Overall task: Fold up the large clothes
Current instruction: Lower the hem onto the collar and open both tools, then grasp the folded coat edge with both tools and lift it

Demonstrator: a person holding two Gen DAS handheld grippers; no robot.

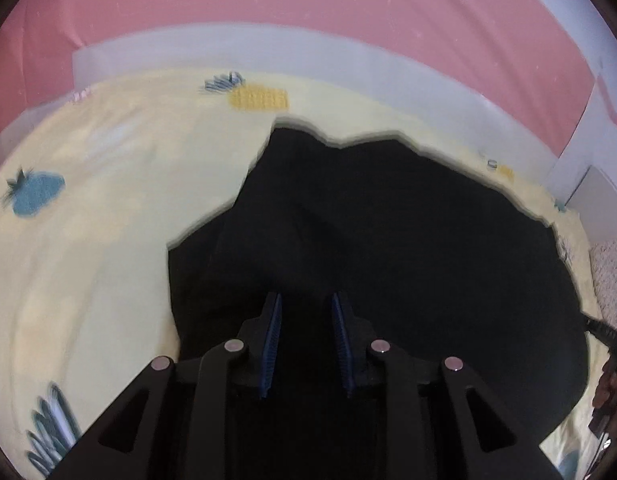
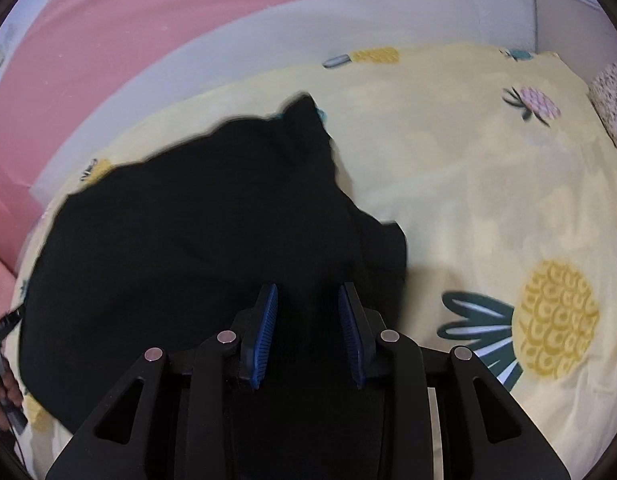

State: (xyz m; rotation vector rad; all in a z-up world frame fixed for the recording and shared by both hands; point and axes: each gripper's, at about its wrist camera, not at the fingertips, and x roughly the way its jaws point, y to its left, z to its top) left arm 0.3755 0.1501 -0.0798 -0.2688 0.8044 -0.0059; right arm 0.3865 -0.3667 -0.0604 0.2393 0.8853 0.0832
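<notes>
Fingers (image 1: 273,344) on both grippers are spread open, nothing pinched. The black garment (image 1: 388,240) sits directly under the left gripper (image 1: 306,340) and right gripper (image 2: 308,332), bulk between them on the bed (image 2: 468,200).

So the garment (image 1: 388,232) is lying bunched up on the bedsheet (image 1: 88,260), which spreads out all around it. In the left wrist view it fills the middle and right, with open sheet off to the left; in the right wrist view it's the reverse, garment left and centre, sheet to the right. The left gripper (image 1: 307,300) and right gripper (image 2: 307,292) each sit over its near part, jaws apart. The wall (image 1: 268,8) runs behind the bed's far edge.
</notes>
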